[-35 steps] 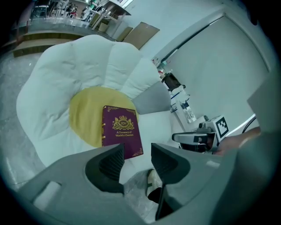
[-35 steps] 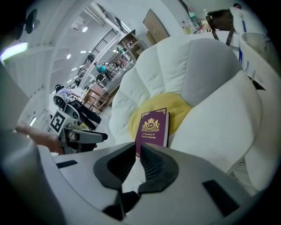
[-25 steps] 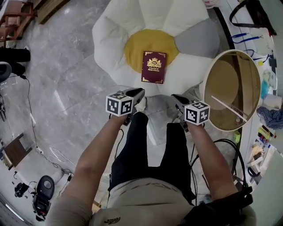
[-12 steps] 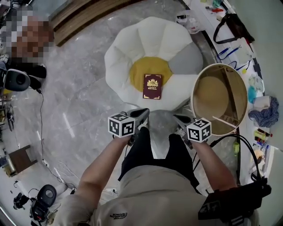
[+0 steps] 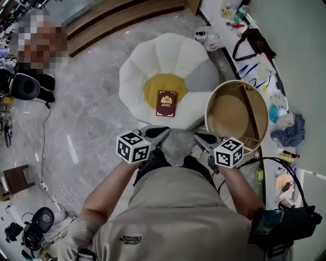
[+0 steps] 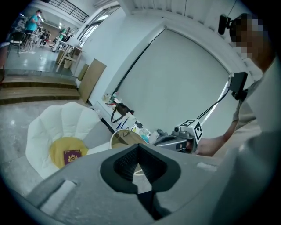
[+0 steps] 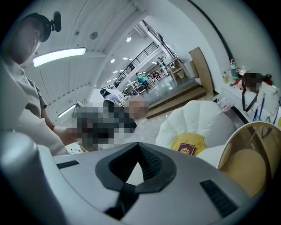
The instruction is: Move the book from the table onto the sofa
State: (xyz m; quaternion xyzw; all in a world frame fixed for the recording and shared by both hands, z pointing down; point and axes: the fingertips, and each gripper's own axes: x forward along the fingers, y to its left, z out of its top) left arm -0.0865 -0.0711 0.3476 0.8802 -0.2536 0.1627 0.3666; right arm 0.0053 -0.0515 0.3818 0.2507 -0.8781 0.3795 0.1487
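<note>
The dark red book (image 5: 166,104) with gold print lies flat on the yellow middle of the white flower-shaped sofa (image 5: 153,56). Both grippers hang in the air near the person's waist, well short of the sofa. My left gripper (image 5: 164,131) is shut with nothing between its jaws, and so is my right gripper (image 5: 197,136). In the left gripper view the book (image 6: 72,155) shows far off at lower left, beyond the shut left gripper (image 6: 139,146). The right gripper view has the book (image 7: 188,148) beyond the shut right gripper (image 7: 139,147).
The round wooden table (image 5: 229,112) stands right of the sofa, its top bare. A cluttered white counter (image 5: 265,66) runs along the right wall. Wooden steps (image 5: 117,15) lie beyond the sofa. Black gear (image 5: 25,86) and cables sit on the floor at left.
Both grippers have risen and drawn back from the sofa toward the person's body. The head view sits higher, so sofa and table look smaller. The book stays where it lay.
</note>
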